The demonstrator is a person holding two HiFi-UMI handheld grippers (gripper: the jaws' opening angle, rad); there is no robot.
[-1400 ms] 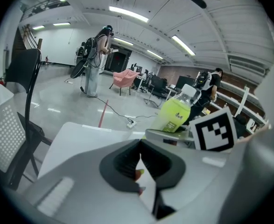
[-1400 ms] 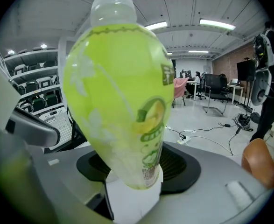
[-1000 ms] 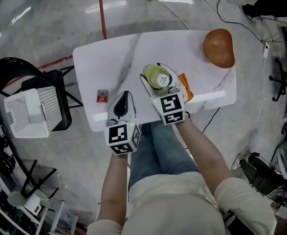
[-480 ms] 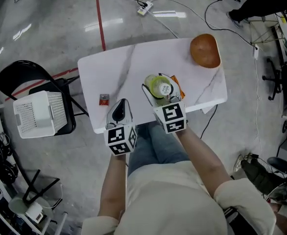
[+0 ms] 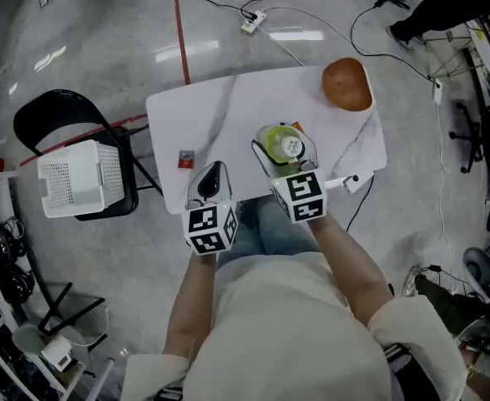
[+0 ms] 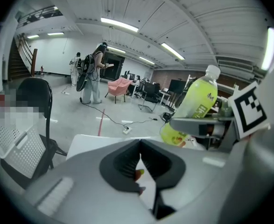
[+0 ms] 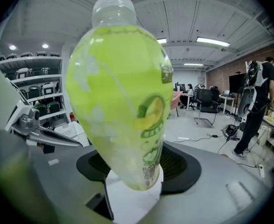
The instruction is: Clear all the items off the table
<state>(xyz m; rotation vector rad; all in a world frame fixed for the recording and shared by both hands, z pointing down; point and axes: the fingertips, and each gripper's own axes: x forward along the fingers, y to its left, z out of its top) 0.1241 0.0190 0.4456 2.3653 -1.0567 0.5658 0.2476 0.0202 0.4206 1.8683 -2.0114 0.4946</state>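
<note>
We found the yellow-green drink bottle (image 7: 122, 101) clamped by its lower body between the widely spread jaws of the right gripper (image 5: 285, 149), held over the near part of the white marbled table (image 5: 228, 111). The left gripper (image 5: 213, 172), beside it at the table's near edge, had its jaws closed together on nothing. A small red packet (image 5: 186, 159) lay near the left gripper, a brown bowl-shaped item (image 5: 346, 84) occupied the far right corner, and a white basket (image 5: 82, 178) rested on a black chair (image 5: 36, 119) left of the table.

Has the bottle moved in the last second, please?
Yes: the bottle has moved away from the orange bowl, toward the near edge of the table.
</note>
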